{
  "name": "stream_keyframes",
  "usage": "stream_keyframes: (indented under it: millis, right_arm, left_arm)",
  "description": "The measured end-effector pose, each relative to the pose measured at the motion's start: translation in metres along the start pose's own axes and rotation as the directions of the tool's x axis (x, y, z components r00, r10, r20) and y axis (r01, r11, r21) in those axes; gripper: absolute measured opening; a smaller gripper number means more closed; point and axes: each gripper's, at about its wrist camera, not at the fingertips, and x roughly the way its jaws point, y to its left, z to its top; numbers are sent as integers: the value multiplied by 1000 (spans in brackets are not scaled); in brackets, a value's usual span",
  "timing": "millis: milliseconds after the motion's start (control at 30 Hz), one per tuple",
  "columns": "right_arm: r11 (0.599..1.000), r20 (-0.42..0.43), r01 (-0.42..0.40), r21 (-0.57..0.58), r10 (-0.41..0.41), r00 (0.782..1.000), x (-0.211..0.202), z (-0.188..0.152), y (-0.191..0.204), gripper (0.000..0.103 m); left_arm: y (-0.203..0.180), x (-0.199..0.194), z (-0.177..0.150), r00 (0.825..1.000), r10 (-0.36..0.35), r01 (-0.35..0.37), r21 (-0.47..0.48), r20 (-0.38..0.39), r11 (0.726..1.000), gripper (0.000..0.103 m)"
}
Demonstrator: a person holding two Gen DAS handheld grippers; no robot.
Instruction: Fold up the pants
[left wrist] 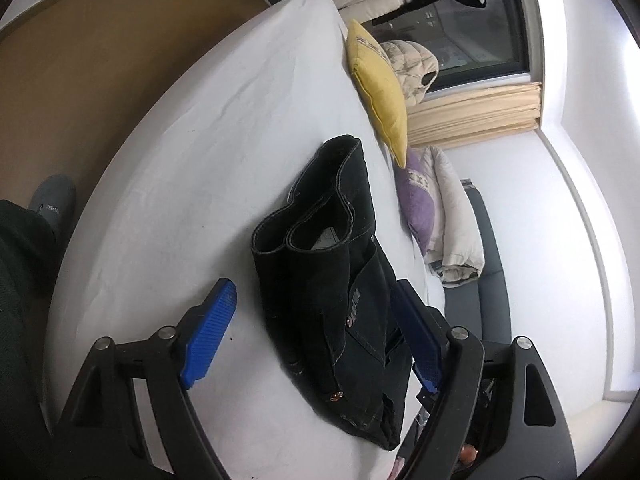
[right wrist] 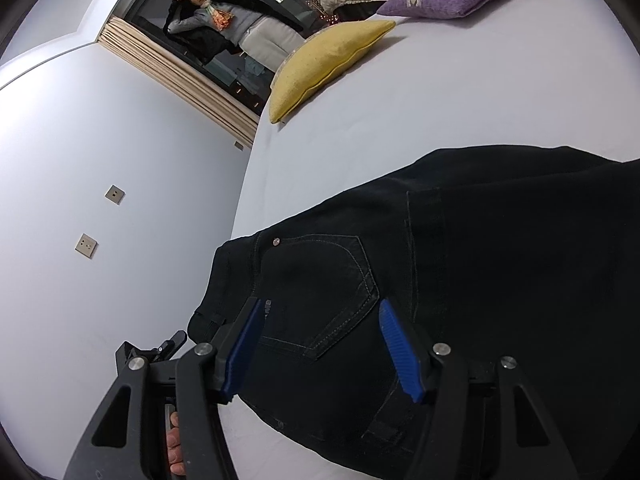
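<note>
Folded black denim pants (left wrist: 336,280) lie on the white-sheeted bed (left wrist: 208,152), their far end cut off in the right view. Left gripper (left wrist: 316,336) and right gripper (right wrist: 320,344) both gape, empty.

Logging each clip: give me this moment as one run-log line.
task: fold pants | black pants: folded bundle on white bed | left tongs: open, straddling pants | right tongs: open over back pocket | nothing gripped
</note>
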Motion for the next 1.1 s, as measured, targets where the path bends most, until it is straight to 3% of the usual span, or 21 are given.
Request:
stream_keyframes:
  millis: [167, 233, 300, 433, 500, 733, 867, 1033, 1100]
  right_arm:
    - [1000, -5, -11, 1, 11, 1000, 4, -1, 1, 64]
    - [1000, -12, -11, -10, 11, 1000, 7, -2, 4, 64]
    - [1000, -16, -13, -10, 13, 1000, 8, -3, 5, 64]
    - [1000, -19, -16, -14, 16, 1000, 8, -2, 7, 64]
    - [1000, -23, -12, -21, 12, 1000, 10, -1, 8, 64]
    - [1000, -64, 9, -6, -9, 998, 19, 3, 9, 64]
    - [999, -118, 33, -2, -33, 992, 25, 19, 11, 64]
    - [996, -183, 38, -81, -52, 982, 39, 55, 40, 70]
    - [995, -188, 2, -100, -21, 982, 39, 68, 52, 70]
  left_arm:
    - [4, 5, 3, 1000, -24, 25, -28, 17, 999, 72]
    - [6, 11, 6, 999, -44, 45, -49, 4, 998, 44]
    - [9, 16, 7, 998, -56, 55, -83, -14, 995, 32]
    - [15, 23, 7, 998, -59, 57, -112, -12, 992, 17]
    - [12, 21, 6, 998, -64, 62, -95, -12, 994, 14]
    - [-38, 21, 2, 1000, 0, 0, 130, -4, 992, 13]
    - [-71, 24, -10, 999, 39, -39, 272, 7, 962, 13]
    - [-105, 31, -28, 998, 56, -55, 407, 8, 912, 13]
    - [-123, 38, -37, 998, 70, -65, 478, 8, 876, 13]
